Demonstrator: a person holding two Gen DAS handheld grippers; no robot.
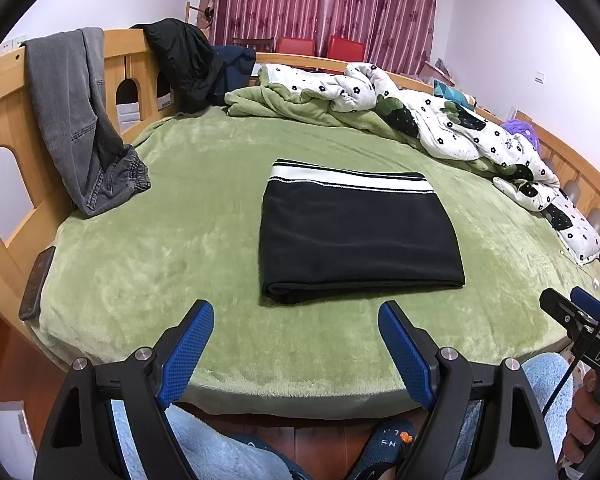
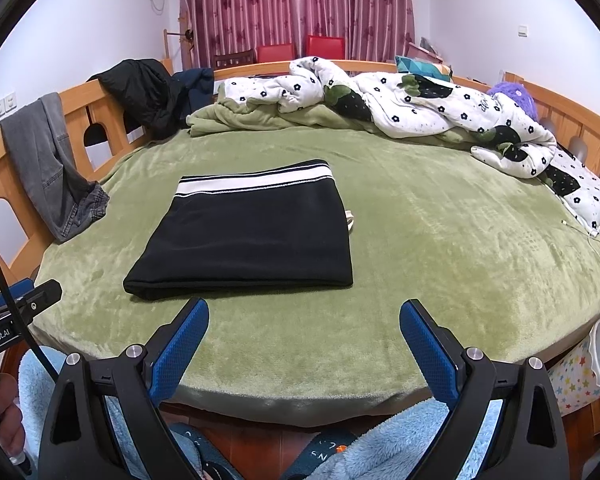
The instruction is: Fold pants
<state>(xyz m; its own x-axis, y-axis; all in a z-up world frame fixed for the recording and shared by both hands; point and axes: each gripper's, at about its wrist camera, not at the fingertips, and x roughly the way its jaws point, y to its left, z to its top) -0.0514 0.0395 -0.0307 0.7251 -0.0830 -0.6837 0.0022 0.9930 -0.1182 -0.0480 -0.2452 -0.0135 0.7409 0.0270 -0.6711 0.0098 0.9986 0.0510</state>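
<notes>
Folded pants (image 1: 358, 236) lie mid-bed, green blanket (image 1: 180, 240) open all around; left gripper (image 1: 296, 320) and right gripper (image 2: 304, 318) hover apart, empty, near the edge.

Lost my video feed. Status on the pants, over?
Both claws, left and right, open and empty. Pants folded flat on the green blanket. Nothing in the way.
</notes>
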